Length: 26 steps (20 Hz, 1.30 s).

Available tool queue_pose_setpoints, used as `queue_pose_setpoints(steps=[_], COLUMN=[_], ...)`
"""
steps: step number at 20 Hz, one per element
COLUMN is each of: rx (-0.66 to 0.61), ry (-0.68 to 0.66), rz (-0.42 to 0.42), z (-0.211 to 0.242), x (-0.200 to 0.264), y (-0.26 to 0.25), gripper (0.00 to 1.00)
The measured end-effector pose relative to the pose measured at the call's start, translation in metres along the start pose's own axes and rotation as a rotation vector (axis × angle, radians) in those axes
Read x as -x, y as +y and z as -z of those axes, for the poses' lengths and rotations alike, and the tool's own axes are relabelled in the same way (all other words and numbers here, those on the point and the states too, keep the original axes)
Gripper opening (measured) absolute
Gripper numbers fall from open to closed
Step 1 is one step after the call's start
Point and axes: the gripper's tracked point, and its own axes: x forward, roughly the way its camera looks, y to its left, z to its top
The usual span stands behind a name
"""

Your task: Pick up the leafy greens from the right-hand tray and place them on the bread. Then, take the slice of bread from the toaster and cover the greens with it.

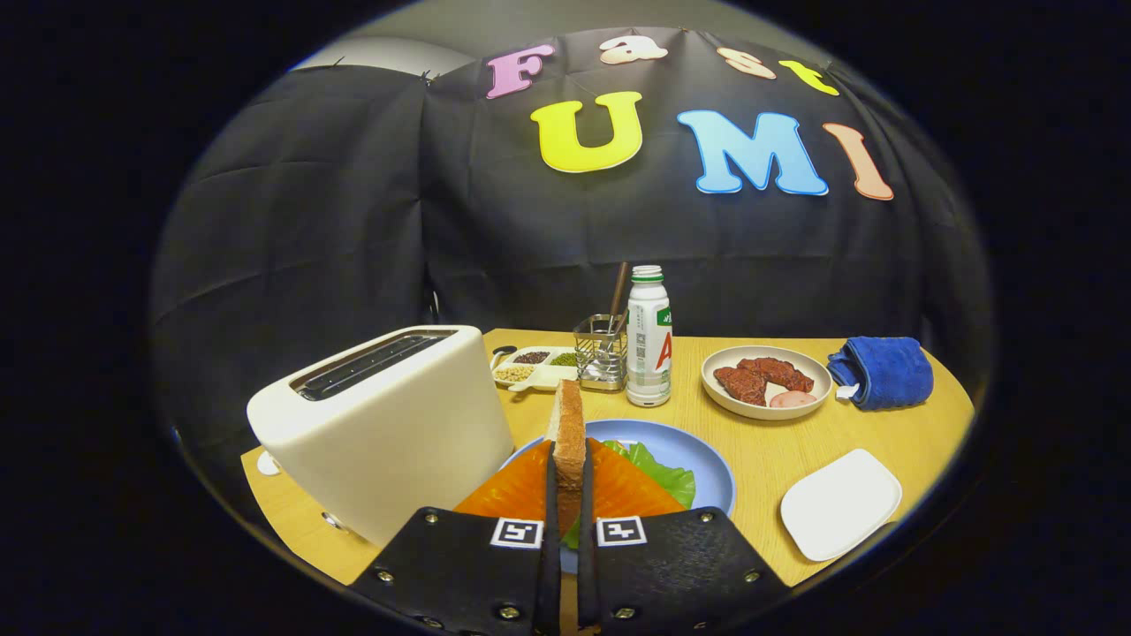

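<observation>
Your hand-held gripper clamps the slice of bread upright, edge-on, above the blue plate, where leafy greens await covering; the toaster stands beside the plate.

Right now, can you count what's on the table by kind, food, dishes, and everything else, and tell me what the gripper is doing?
Food: 3 – bread slice clamped in the shut gripper, leafy greens, meat
Dishes: 4 – blue plate, meat plate, white tray, divided dish
Other: 4 – toaster, bottle, utensil holder, blue cloth
Total: 11
</observation>
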Motion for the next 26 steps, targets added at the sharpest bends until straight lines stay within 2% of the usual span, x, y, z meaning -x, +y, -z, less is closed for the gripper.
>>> queue_pose_setpoints(steps=[3, 5, 12, 19, 20, 21, 26], rx=[0.030, 0.045, -0.033, -0.010, 0.010, 0.026, 0.017], ry=[0.012, 0.029, 0.067, 0.082, 0.078, 0.078, 0.086], rz=[0.008, 0.031, 0.020, 0.001, 0.018, 0.026, 0.016], z=[0.004, 0.008, 0.019, 0.022, 0.022, 0.021, 0.024], x=[-0.003, -0.004, -0.013, -0.010, -0.009, -0.010, -0.004], y=[-0.006, -0.016, -0.034, -0.039, -0.044, -0.048, -0.050], gripper=[0.12, 0.24, 0.25, 0.37, 0.42, 0.52, 0.52])
